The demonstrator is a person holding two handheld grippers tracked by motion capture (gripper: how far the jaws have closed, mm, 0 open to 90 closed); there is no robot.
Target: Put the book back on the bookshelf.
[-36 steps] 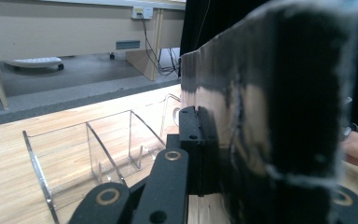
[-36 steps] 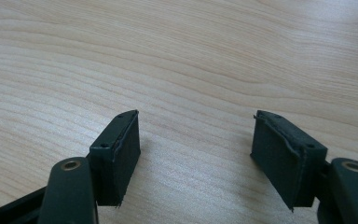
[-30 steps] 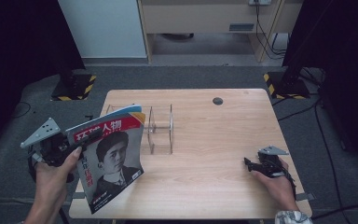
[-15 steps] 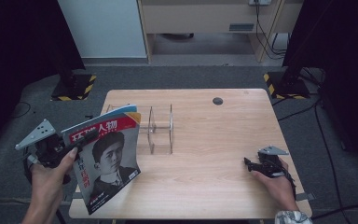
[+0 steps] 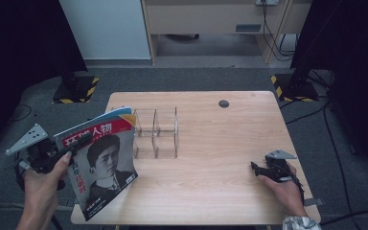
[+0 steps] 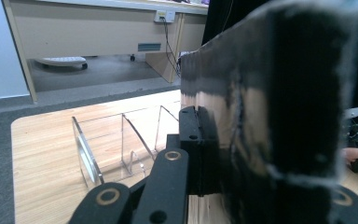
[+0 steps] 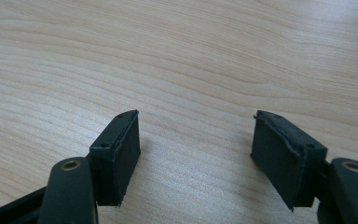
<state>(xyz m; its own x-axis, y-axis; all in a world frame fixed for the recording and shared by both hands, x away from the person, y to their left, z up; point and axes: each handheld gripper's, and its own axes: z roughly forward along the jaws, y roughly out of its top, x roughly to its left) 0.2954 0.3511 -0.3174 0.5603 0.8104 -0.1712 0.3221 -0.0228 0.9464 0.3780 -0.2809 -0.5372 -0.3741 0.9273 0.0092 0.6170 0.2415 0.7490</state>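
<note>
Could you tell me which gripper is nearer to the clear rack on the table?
Left. The left gripper holds a magazine upright just beside the clear rack, at its left. The right gripper rests open on the table, well off to the rack's right.

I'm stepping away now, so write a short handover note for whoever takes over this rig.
Left gripper: shut on the magazine, held up over the table's left edge.
Right gripper: open, holding nothing, low over the table near its right front corner.
Clear rack: on the table beside the magazine, slots unfilled.
Done: magazine gripped.
Left: probably slot it into the rack and release.
</note>
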